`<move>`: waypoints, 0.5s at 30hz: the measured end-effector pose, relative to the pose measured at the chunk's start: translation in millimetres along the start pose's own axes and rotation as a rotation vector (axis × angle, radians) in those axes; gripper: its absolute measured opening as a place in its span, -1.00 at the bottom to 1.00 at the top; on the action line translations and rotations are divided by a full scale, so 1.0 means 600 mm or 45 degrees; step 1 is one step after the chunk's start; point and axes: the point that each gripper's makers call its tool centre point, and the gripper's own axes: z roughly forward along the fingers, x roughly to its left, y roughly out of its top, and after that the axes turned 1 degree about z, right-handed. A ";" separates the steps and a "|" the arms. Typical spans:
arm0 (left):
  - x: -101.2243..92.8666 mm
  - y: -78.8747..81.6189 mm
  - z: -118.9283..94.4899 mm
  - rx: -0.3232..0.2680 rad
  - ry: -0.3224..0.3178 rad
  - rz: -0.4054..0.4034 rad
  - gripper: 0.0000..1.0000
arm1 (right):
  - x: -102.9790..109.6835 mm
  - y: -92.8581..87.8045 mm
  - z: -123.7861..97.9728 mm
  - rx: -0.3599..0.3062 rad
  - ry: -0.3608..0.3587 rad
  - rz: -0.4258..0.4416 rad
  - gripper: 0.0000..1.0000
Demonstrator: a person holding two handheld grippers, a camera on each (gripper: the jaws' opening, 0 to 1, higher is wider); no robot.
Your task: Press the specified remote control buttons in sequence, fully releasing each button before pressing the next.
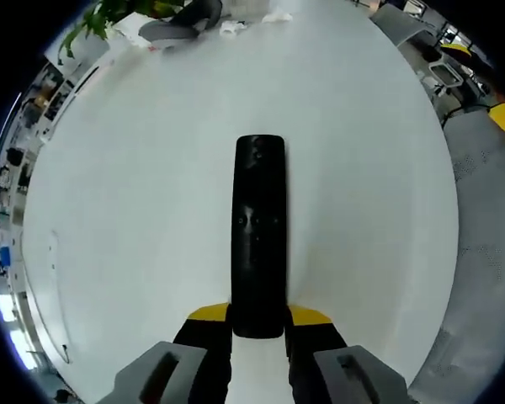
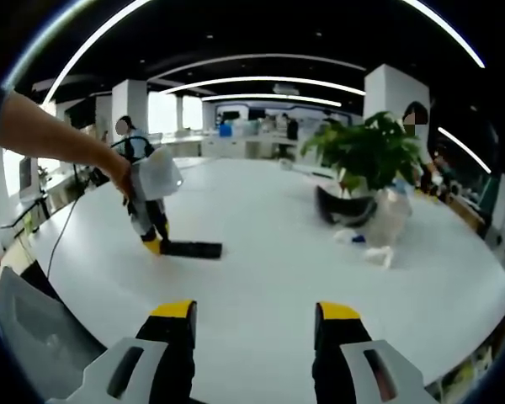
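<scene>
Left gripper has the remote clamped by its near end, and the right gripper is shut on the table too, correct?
Not quite. In the right gripper view the right gripper is open, jaws apart over the white table. The left gripper does clamp the remote by its near end.

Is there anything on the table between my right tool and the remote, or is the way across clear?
Nothing visible blocks it. In the right gripper view, bare white table lies between the open right tool and the remote, which the left tool holds at its near end. The potted plant stands off to the right.
</scene>
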 end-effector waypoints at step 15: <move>-0.017 -0.003 -0.001 -0.004 -0.008 0.011 -0.54 | 0.003 -0.003 0.003 0.018 0.008 -0.010 0.08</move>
